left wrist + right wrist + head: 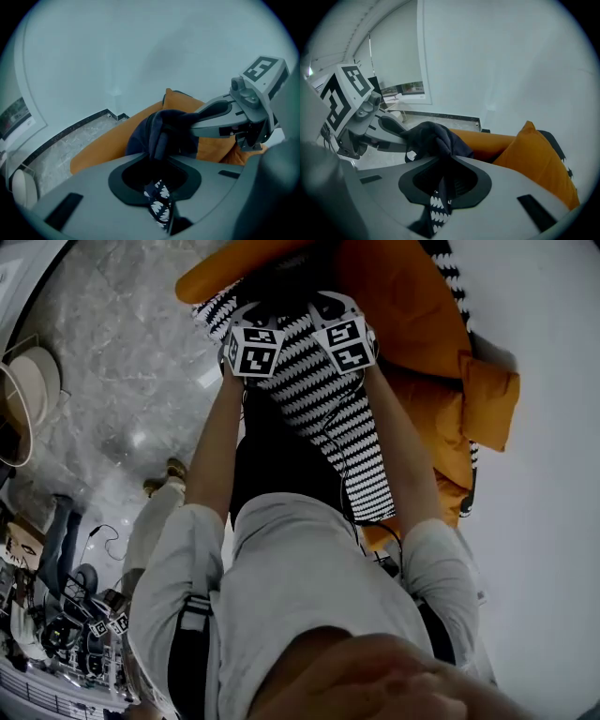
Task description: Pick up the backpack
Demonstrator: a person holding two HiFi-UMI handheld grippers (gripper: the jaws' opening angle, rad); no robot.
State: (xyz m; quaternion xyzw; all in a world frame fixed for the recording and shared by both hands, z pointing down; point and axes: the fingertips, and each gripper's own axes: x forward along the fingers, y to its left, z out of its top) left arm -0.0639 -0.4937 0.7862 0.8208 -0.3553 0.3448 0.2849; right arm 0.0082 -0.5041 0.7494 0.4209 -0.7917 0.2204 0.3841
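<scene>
Head view: zigzag black-white backpack (328, 418) hangs from 12 o'clock toward centre, orange sofa (412, 324) at 1 o'clock behind. The left tool (158, 140) and right tool (442, 157) each clamp its dark top fabric, side by side.

You wear a pale grey short-sleeved shirt (300, 568). A dark strap (190, 634) with a light buckle crosses its left shoulder. Your left gripper (158, 157) and right gripper (442, 164) each have a smooth grey shell with a black-rimmed opening round the jaws. The left cube (255, 349) and right cube (345, 343) are white, printed with bold black square markers.
</scene>
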